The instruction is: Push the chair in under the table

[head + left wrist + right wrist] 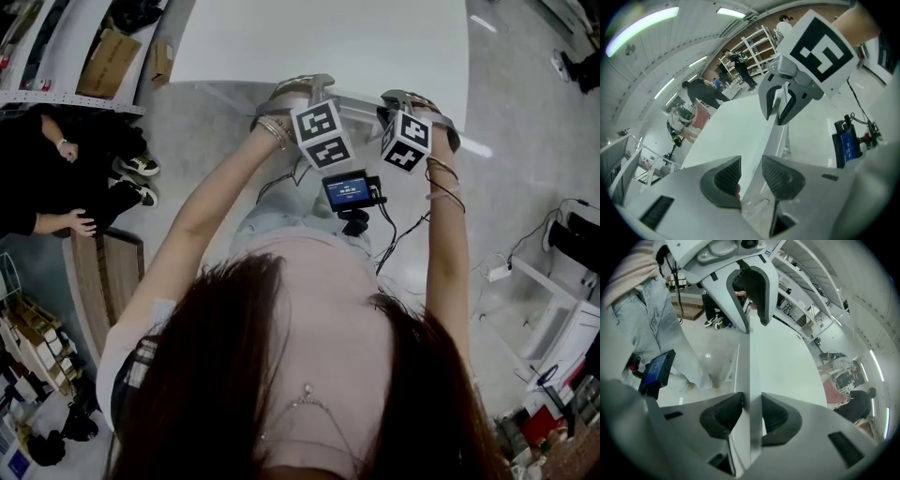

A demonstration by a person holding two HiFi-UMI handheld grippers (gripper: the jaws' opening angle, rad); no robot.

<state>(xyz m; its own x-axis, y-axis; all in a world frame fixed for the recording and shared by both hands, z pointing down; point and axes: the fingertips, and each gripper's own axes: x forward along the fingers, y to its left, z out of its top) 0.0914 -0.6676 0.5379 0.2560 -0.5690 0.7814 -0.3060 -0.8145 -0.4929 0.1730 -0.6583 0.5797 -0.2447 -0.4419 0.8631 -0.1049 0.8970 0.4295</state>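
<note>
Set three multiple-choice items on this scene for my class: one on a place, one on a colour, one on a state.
1. Where do the left gripper and the right gripper sit?
A. on the near edge of the tabletop
B. on the floor
C. on a shelf

2. What colour is the tabletop?
A. black
B. white
C. red

3. How do the right gripper's jaws stand?
A. wide apart and empty
B. out of view
C. closed on the tabletop's edge

Answers:
1 A: in the head view both grippers meet the tabletop's edge nearest the person.
2 B: the head view shows it plain white.
3 C: in the right gripper view both pads press on the slab's edge.
</note>
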